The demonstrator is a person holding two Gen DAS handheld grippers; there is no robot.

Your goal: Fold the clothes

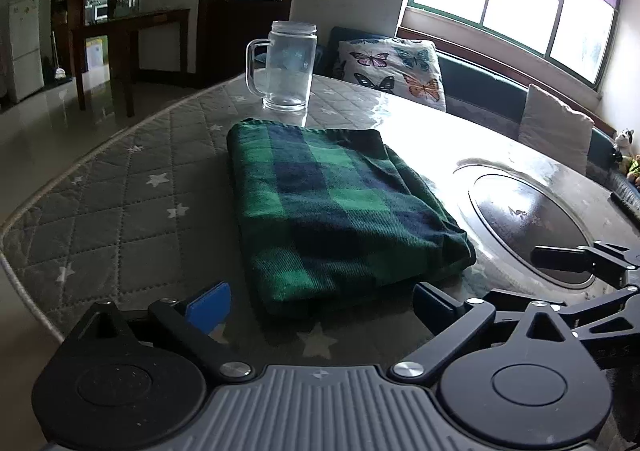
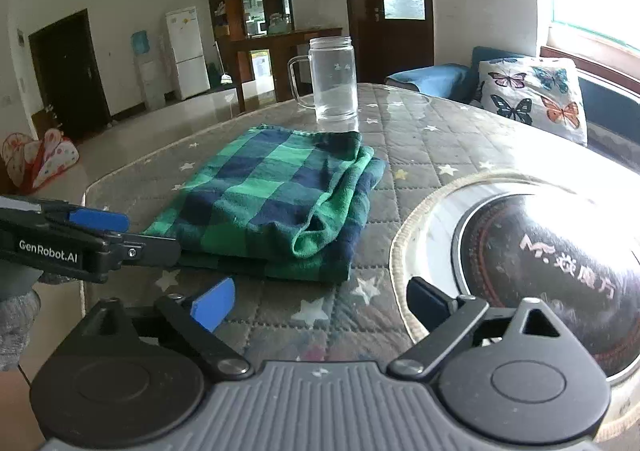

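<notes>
Cloth (image 1: 340, 211) lies folded on the worktop (image 1: 120, 211), long axis running away, dead ahead of the left tool (image 1: 320, 303); right tool (image 2: 320, 303) sits offset. Both gape wide, empty.

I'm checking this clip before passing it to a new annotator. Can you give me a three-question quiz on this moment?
1. True or false: the green plaid cloth lies folded on the quilted table cover.
2. What stands just beyond the cloth? A) a kettle B) a clear glass mug C) a book
3. Fill in: the left hand-held gripper and right hand-held gripper both have jaws that are ____ and hold nothing.

Key: 1 true; 2 B; 3 open.
</notes>
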